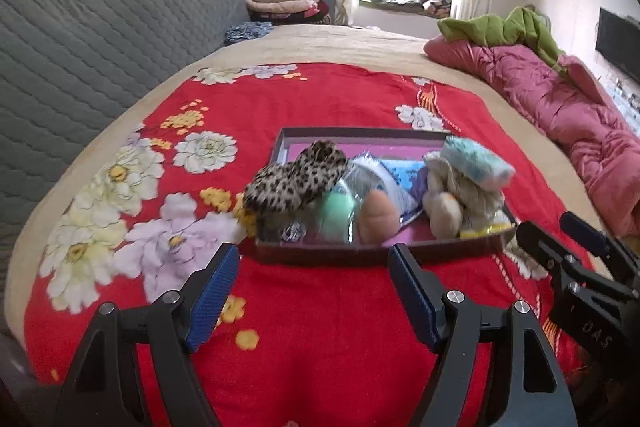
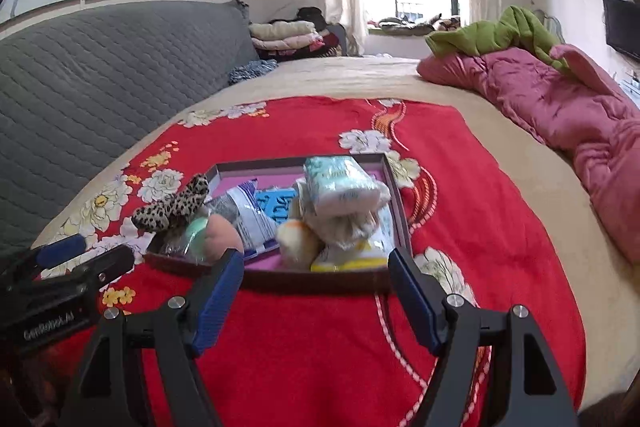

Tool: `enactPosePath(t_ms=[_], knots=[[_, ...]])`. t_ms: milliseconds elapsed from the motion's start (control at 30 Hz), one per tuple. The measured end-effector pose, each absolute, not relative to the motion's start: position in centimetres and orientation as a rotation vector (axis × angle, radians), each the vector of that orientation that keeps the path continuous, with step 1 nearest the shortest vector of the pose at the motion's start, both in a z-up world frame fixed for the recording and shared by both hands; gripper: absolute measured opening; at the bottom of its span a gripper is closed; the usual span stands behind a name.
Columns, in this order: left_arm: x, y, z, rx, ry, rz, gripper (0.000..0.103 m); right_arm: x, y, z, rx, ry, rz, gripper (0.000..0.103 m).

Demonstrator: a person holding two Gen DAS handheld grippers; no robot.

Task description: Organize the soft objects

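A: Bedroom. Bed point(image 1: 360, 43) with a grey quilted headboard point(image 1: 100, 39), a pink quilt point(image 1: 560, 99) along the far side, a red floral blanket point(image 1: 320, 327) on top.

B: Task thing?

A: The shallow box point(image 2: 394, 195) sits mid-blanket, just ahead of both tools. Packed with soft stuff.

B: Contents, big to small.

A: Leopard-print fabric piece point(image 1: 296, 177) hanging over the left rim, beige plush toy point(image 1: 452, 199), white rolled pack point(image 2: 340, 183) on top of the plush, plastic packet point(image 2: 250, 223), peach sponge point(image 1: 378, 219) and green sponge point(image 1: 334, 213) near the front wall. Blue printed item point(image 2: 276, 205) at the bottom, can't tell what it is.

B: Progress?

A: Looks nearly done, my read. No loose soft items on the blanket near the box. Maybe tuck the leopard piece inside.

B: Grippers?

A: Left hand-held gripper point(image 1: 314, 271) spread wide, nothing between the pads. Right hand-held gripper point(image 2: 316, 275) also wide apart, empty, just short of the front wall.
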State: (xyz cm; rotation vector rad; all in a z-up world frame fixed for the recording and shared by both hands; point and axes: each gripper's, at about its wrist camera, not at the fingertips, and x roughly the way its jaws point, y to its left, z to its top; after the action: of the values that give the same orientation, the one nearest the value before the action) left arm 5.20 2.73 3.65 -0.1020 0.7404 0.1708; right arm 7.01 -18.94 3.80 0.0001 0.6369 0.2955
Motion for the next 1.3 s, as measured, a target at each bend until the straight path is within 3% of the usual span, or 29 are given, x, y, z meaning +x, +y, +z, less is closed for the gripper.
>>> enactPosePath(t_ms=[567, 1300], knots=[[0.5, 2.1, 3.1, -0.171, 0.8, 0.174, 0.078, 2.7, -18.0, 3.2, -0.052, 0.679, 0.304, 0.074], [0.5, 1.6, 2.2, -0.162, 0.829, 0.167, 0.078, 1.7, -17.6, 1.6, -0.104, 0.711, 0.31, 0.074]])
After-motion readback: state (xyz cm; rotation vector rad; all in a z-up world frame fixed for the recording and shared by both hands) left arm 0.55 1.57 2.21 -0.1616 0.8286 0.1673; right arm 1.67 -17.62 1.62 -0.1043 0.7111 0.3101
